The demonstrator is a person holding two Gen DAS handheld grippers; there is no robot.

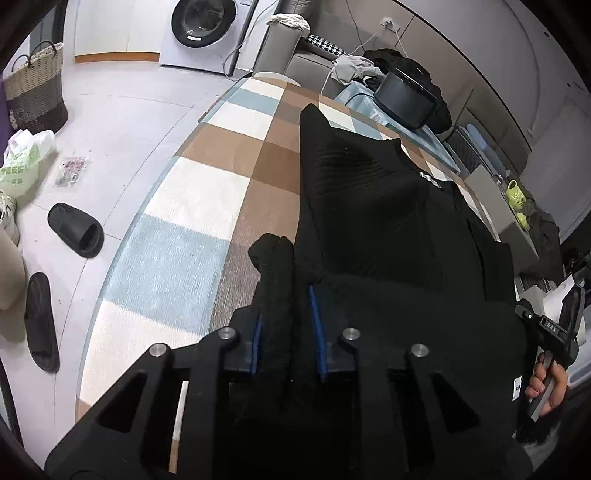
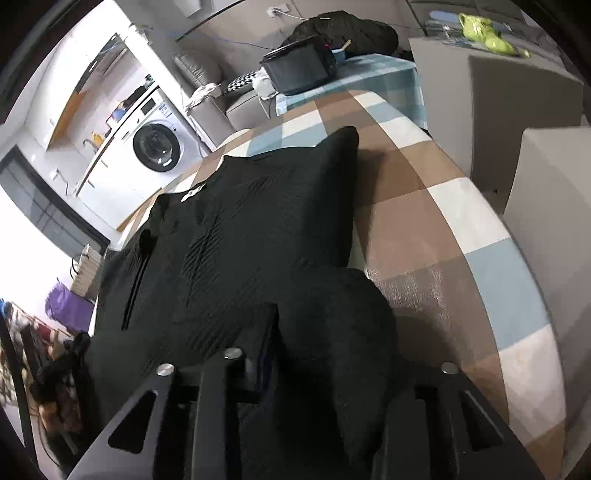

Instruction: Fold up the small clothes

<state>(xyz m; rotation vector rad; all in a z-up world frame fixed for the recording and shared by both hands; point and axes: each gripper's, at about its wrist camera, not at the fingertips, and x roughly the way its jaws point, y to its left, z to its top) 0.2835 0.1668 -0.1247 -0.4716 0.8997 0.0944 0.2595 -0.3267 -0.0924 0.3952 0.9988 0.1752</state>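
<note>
The tabletop [image 1: 207,192] wears a checked cloth of brown, white and pale blue squares, and the black garment [image 1: 388,221] lies spread along it with its near edge gathered up toward both cameras. Beyond the garment's far end sits a dark box-shaped appliance [image 1: 404,98] on a blue-checked cloth, with a grey sofa [image 1: 284,48] and a white washing machine [image 1: 203,27] farther back. On the tiled floor to the left of the garment, in the left wrist view, lie two black slippers [image 1: 75,229], a woven basket [image 1: 37,88] and a plastic bag [image 1: 26,158].

The left tool [image 1: 286,306] stands narrow, a bunched fold of the black garment pinched between its blue-edged fingers [image 1: 316,314]. The right tool [image 2: 332,369] is mostly buried under a hump of the same fabric; its fingers are hidden, so I cannot tell how its jaws stand or whether they grip the cloth. At the garment's right edge in the left wrist view, a hand [image 1: 546,387] shows, cut off by the frame. The garment's near hem is lost in darkness under both tools.
</note>
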